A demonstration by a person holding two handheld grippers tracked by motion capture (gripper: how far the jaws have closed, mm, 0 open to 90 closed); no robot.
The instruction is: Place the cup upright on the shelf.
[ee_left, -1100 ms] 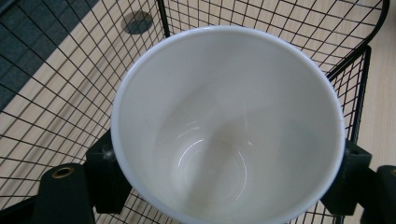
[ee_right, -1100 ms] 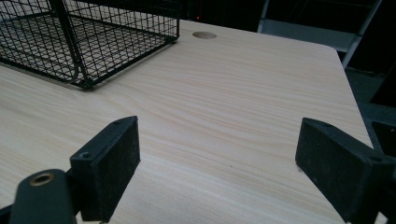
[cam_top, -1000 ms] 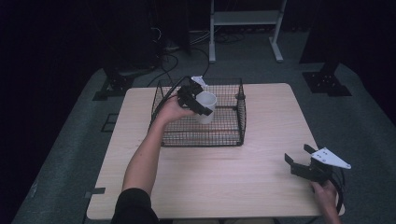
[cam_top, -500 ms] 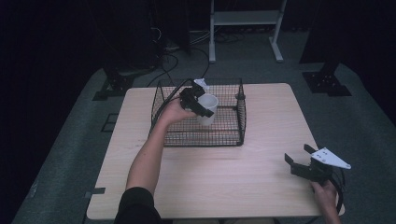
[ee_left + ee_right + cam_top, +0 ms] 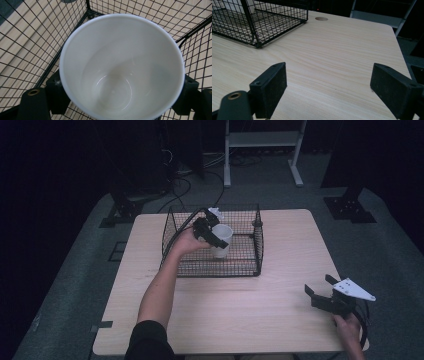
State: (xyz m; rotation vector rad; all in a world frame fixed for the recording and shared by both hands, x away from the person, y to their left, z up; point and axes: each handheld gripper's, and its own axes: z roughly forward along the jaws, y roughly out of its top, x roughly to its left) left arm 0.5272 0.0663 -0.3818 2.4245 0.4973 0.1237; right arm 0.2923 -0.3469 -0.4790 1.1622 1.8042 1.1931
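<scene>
One white cup (image 5: 221,239) gripped by the left claw (image 5: 212,234) inside the wire basket (image 5: 210,268).
Left gripper view: jaws clamp the cup's sides (mouth facing the camera). Right gripper view: the right claw (image 5: 328,90) gapes, holding nothing, near the tabletop (image 5: 342,45)'s right front corner.

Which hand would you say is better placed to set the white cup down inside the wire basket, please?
Left. The left gripper is already shut on the white cup inside the wire basket, while the right gripper waits open above the table's near right corner, well away from the basket.
</scene>
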